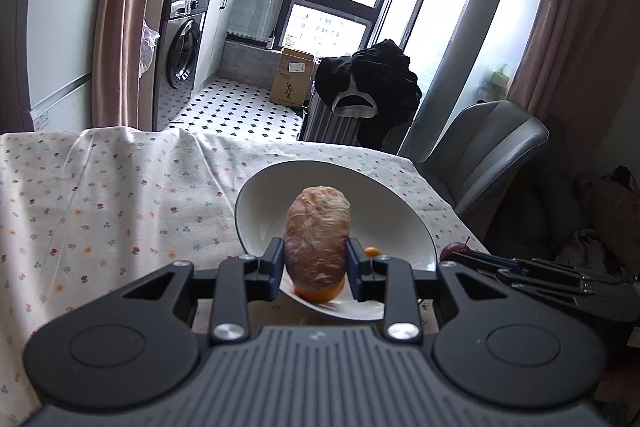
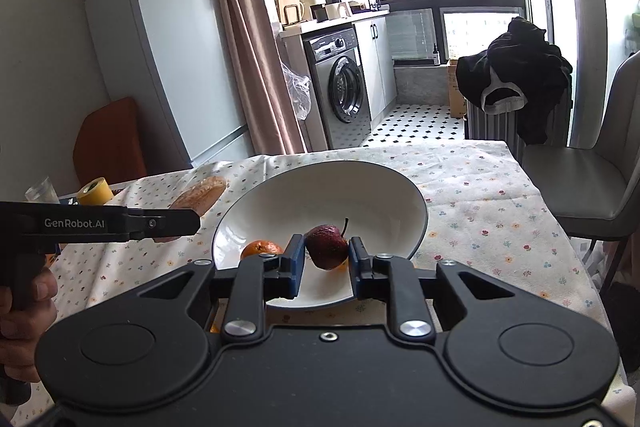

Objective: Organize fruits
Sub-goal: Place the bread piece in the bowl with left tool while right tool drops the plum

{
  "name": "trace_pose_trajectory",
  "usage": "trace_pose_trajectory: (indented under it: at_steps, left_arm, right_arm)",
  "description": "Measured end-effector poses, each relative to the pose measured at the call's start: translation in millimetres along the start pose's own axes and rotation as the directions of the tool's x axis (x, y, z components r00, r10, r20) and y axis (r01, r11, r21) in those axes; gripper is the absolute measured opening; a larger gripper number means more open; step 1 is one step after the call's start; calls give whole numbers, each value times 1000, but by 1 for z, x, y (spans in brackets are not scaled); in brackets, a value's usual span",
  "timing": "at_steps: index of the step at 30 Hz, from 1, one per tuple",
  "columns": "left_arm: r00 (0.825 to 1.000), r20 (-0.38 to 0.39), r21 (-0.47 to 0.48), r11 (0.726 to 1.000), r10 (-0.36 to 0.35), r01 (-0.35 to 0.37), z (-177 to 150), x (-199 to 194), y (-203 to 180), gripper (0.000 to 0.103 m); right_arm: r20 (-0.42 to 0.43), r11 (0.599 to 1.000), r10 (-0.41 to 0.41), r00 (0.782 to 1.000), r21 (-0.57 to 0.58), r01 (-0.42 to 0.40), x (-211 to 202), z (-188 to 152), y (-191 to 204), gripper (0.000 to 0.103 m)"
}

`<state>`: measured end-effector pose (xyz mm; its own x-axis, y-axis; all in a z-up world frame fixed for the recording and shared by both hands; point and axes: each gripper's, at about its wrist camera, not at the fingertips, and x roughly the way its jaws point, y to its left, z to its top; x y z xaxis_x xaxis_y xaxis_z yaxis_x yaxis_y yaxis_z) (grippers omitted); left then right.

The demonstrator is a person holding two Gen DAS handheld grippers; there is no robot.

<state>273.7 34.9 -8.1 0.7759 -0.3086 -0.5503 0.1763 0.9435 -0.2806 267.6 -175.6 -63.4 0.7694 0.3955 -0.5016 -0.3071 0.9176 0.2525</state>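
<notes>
Left wrist view: left gripper (image 1: 316,259) clamped on a wrapped, pale pinkish-brown oblong fruit (image 1: 317,233), held upright between both pads, above the near rim of a white bowl (image 1: 396,211). Bowl tilted on a flowered tablecloth (image 1: 100,211). Orange (image 1: 320,294) just under the held fruit inside the bowl; second small orange piece (image 1: 372,251) beside the right finger. Right gripper (image 1: 520,271) seen from the side at the right edge, dark red fruit (image 1: 454,250) at its tip. Grey chair (image 1: 488,147) past the table's right side. Right wrist view: right gripper (image 2: 326,257) closed narrow on a dark red apple-like fruit (image 2: 327,246), stem up, hanging over the inside of the same white bowl (image 2: 320,187). Orange (image 2: 262,250) lying in the bowl, left of the left finger. Left gripper (image 2: 168,223) entering from the left, hand (image 2: 24,315) on its grip, wrapped fruit (image 2: 200,197) between its jaws, beside the bowl's left rim. Roll of yellow tape (image 2: 94,191) and clear glass (image 2: 42,189) on the table's far left.
</notes>
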Motion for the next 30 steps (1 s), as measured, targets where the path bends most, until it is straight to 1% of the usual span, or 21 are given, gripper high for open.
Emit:
trace_pose_trajectory:
  at_steps: [8, 17, 19, 20, 21, 22, 24, 26, 28, 29, 30]
  left_arm:
    - [1000, -20, -5, 1000, -9, 9, 4, 21, -2, 31]
    - [998, -66, 7, 1000, 8, -7, 5, 45, -11, 31]
    - [997, -74, 8, 1000, 13, -12, 4, 49, -13, 31]
    - [998, -67, 7, 1000, 20, -20, 3, 49, -14, 32]
    - [998, -59, 10, 1000, 28, -27, 3, 48, -14, 34]
    - [998, -56, 16, 1000, 28, -27, 3, 46, -15, 34]
    - [998, -53, 26, 999, 29, -27, 3, 43, -17, 36]
    - [998, -51, 35, 999, 43, -41, 2, 38, -18, 40]
    - [998, -43, 36, 998, 49, -48, 1, 33, -17, 48]
    - [998, -38, 34, 998, 52, -50, 0, 30, -17, 51]
    - [998, -34, 36, 998, 55, -54, 0, 27, -16, 57]
  right_arm:
    - [-10, 1000, -10, 1000, 2, 10, 13, 3, -3, 22]
    - [-37, 1000, -6, 999, 11, 7, 26, -1, -1, 22]
    - [-47, 1000, 5, 999, 12, -4, 29, -3, -1, 23]
    - [-44, 1000, 9, 999, 14, -8, 29, -4, -1, 28]
    - [-39, 1000, 3, 999, 12, -3, 28, -5, -1, 32]
    - [-37, 1000, -7, 999, 6, 7, 27, -5, -1, 33]
    - [-39, 1000, -8, 999, 11, 8, 25, -5, -3, 33]
    - [-44, 1000, -9, 999, 14, 9, 23, -6, -4, 33]
    - [-45, 1000, -11, 999, 12, 11, 19, -7, -3, 38]
    - [-42, 1000, -9, 999, 9, 9, 17, -8, -3, 45]
    - [-38, 1000, -8, 999, 7, 9, 15, -9, -2, 49]
